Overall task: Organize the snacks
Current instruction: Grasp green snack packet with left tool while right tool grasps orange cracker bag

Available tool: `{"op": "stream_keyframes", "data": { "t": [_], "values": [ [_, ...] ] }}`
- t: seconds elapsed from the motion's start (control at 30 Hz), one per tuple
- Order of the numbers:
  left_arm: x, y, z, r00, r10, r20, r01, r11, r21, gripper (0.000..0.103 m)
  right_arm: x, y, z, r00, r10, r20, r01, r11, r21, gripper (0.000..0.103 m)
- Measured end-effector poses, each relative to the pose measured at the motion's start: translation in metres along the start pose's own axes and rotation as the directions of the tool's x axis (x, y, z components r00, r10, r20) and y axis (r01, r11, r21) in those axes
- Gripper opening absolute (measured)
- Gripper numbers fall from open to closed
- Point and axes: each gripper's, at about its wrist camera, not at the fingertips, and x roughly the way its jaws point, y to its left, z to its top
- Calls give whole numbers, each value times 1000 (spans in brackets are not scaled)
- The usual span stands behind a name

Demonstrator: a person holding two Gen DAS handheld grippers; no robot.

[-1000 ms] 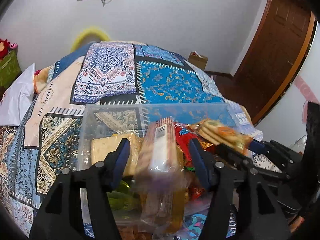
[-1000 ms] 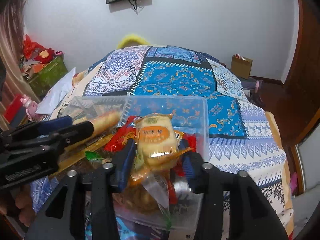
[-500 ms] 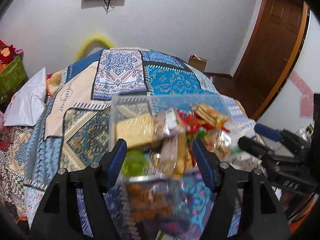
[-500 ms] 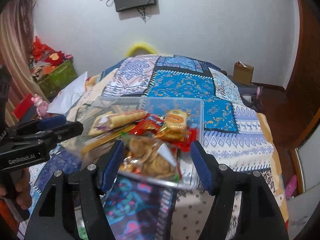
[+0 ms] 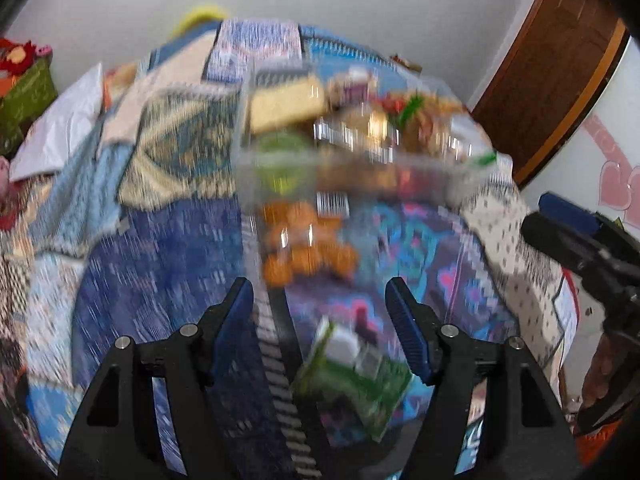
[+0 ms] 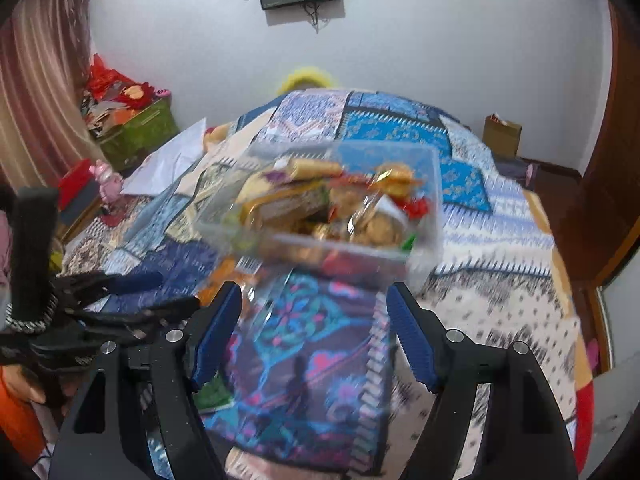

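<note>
Currently, both the left hand-held gripper (image 5: 320,304) and right hand-held gripper (image 6: 314,308) are released. No label is legible through blur. The snack-filled clear container (image 6: 424,184) is set mid-bed (image 6: 500,280).

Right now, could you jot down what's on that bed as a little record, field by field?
Surface: patchwork bedspread
Container: clear plastic box, filled with wrapped snacks
Outside the box: bag of orange snacks just in front of it; green packet nearer the camera
Left hand-held gripper: open, holding nothing
Right hand-held gripper: open, holding nothing
Picture quality: blurred, so labels are unreadable
</note>
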Motion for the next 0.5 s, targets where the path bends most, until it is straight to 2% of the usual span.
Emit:
{"op": "stream_keyframes", "data": {
  "t": [0.23,0.4,0.5],
  "values": [
    [20,-9,-33,996,-9,-84,6,999,-38,68,2,5,-20,999,1,-42,-1,1000,-5,72],
    [24,-21,-38,998,15,-59,-17,999,-40,73,-1,4,-28,999,-8,-50,8,1000,5,72],
    [24,-26,-43,999,30,-32,-30,999,-11,73,-3,3,-30,999,-11,-51,11,1000,10,72]
  ]
}}
